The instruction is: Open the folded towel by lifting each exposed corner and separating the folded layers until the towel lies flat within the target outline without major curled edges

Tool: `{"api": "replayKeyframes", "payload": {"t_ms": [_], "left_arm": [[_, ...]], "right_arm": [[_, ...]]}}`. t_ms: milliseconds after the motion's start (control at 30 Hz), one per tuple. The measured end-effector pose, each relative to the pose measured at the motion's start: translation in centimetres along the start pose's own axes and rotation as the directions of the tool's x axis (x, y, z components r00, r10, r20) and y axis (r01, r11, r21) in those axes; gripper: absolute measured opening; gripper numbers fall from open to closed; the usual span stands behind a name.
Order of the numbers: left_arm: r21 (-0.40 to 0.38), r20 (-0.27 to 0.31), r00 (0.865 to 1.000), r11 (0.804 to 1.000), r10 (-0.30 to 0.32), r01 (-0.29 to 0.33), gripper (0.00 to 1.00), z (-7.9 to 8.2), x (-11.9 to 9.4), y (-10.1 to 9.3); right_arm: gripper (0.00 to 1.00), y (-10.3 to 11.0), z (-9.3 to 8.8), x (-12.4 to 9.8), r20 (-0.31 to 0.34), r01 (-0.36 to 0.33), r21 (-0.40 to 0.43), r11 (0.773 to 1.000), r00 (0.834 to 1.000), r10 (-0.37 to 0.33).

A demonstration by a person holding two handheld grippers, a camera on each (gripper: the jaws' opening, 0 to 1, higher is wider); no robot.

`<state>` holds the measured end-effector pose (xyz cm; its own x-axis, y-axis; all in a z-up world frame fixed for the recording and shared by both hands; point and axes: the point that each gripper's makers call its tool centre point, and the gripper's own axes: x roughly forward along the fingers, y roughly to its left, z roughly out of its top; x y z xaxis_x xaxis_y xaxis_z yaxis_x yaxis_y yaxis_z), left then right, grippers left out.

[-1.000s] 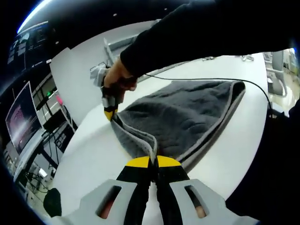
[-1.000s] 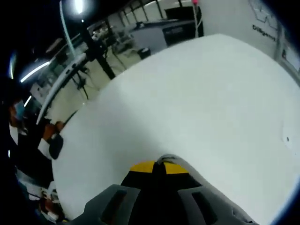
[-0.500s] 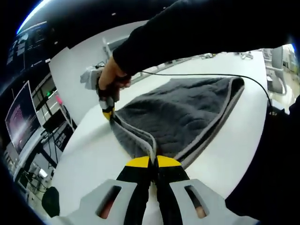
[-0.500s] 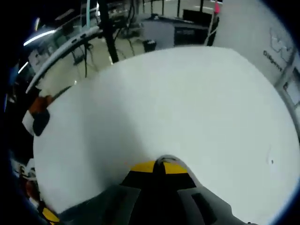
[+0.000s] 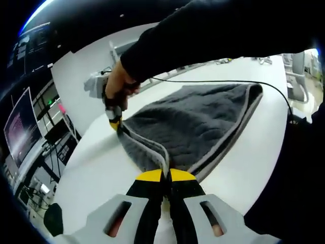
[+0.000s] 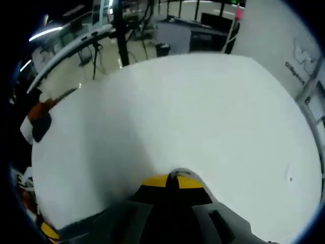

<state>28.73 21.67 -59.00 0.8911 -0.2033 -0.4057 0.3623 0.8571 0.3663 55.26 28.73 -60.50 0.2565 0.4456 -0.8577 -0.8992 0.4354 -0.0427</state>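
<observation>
A dark grey towel (image 5: 195, 124) with a light grey border lies folded on the white table (image 5: 101, 168). My left gripper (image 5: 166, 177) is shut on its near corner, the border rising between the yellow tips. In the left gripper view my right gripper (image 5: 116, 122), held by a hand in a black sleeve, pinches the corner further left along the same edge. A thin black cable (image 5: 223, 85) runs over the towel's far side. In the right gripper view my right gripper (image 6: 172, 179) is shut on a sliver of grey towel edge (image 6: 177, 174) above the bare white table (image 6: 193, 117).
A monitor (image 5: 20, 134) and racks stand off the table's left side. Beyond the table in the right gripper view are a black pole (image 6: 122, 35), equipment and a white wall panel (image 6: 284, 40). An orange and white object (image 6: 36, 119) sits at the table's left edge.
The right gripper with its towel corner has drifted slightly left and up in the left gripper view, stretching the edge. The right gripper view has swung a little; the left gripper holds still.
</observation>
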Motion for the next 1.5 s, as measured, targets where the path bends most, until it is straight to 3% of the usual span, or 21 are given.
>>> {"api": "replayKeyframes", "payload": {"t_ms": [267, 400, 600, 667, 700, 733, 767, 867, 933, 1000, 1067, 1133, 1300, 1400, 1500], "left_arm": [[-0.012, 0.025, 1.0, 1.0, 0.009, -0.009, 0.03, 0.1, -0.2, 0.2], [0.012, 0.022, 0.999, 0.999, 0.033, -0.033, 0.05, -0.2, -0.4, 0.4], [-0.022, 0.022, 0.999, 0.999, 0.038, -0.037, 0.1, -0.5, -0.9, 0.8], [0.014, 0.037, 0.995, 0.996, 0.088, -0.088, 0.22, -0.4, -1.1, 1.6], [0.04, 0.056, 0.987, 0.987, 0.15, -0.153, 0.34, -0.1, -1.4, 2.7], [0.071, 0.072, 0.973, 0.972, 0.219, -0.224, 0.54, 0.3, -1.9, 3.8], [0.099, 0.084, 0.963, 0.96, 0.255, -0.263, 0.65, 0.6, -2.2, 4.5], [0.075, 0.117, 0.946, 0.947, 0.302, -0.311, 1.0, 1.5, -2.8, 5.6], [0.054, 0.089, 0.947, 0.948, 0.308, -0.314, 1.0, 1.2, -2.9, 5.8], [0.03, 0.089, 0.955, 0.958, 0.282, -0.286, 1.0, 1.3, -2.7, 5.4], [0.021, 0.08, 0.964, 0.966, 0.254, -0.257, 1.0, 1.2, -2.4, 4.8], [0.009, 0.079, 0.967, 0.97, 0.242, -0.244, 1.0, 1.2, -2.3, 4.5], [0.01, 0.073, 0.969, 0.971, 0.237, -0.238, 1.0, 1.3, -2.3, 4.3], [0.011, 0.074, 0.969, 0.972, 0.234, -0.236, 1.0, 1.4, -2.4, 4.3], [0.01, 0.078, 0.97, 0.973, 0.229, -0.231, 1.0, 1.6, -2.4, 4.2]], "right_arm": [[0.0, 0.2, -0.1, -0.1, 0.011, 0.013, -0.018, 1.0, 1.0, -0.013], [0.0, 0.2, -0.2, -0.1, 0.027, -0.007, 0.028, 1.0, 1.0, 0.006], [0.01, 0.7, -0.3, -0.2, 0.031, -0.008, 0.011, 1.0, 0.999, 0.007], [0.04, 0.9, -0.2, -0.3, 0.041, -0.005, -0.017, 1.0, 0.999, 0.006], [0.07, 1.0, 0.0, -0.4, 0.05, -0.008, -0.022, 1.0, 0.999, 0.009], [0.15, 1.3, 0.3, -0.5, 0.065, -0.017, -0.026, 1.0, 0.998, 0.019], [0.23, 1.5, 0.5, -0.6, 0.076, -0.026, -0.026, 0.999, 0.997, 0.028], [0.47, 2.7, 1.2, -1.0, 0.117, -0.071, -0.026, 0.997, 0.99, 0.074], [0.66, 4.0, 1.5, -1.3, 0.132, -0.139, 0.001, 0.99, 0.982, 0.137], [0.85, 6.1, 1.4, -1.7, 0.127, -0.249, 0.027, 0.968, 0.961, 0.244], [0.93, 6.6, 1.5, -2.2, 0.139, -0.267, 0.032, 0.963, 0.956, 0.26], [0.99, 7.6, 2.0, -2.8, 0.159, -0.331, 0.08, 0.94, 0.935, 0.316], [0.98, 7.7, 3.1, -4.6, 0.211, -0.395, 0.155, 0.906, 0.909, 0.36], [0.9, 7.5, 3.1, -5.4, 0.2, -0.39, 0.16, 0.907, 0.912, 0.357], [0.89, 7.3, 3.3, -6.1, 0.196, -0.382, 0.162, 0.91, 0.916, 0.349]]}}
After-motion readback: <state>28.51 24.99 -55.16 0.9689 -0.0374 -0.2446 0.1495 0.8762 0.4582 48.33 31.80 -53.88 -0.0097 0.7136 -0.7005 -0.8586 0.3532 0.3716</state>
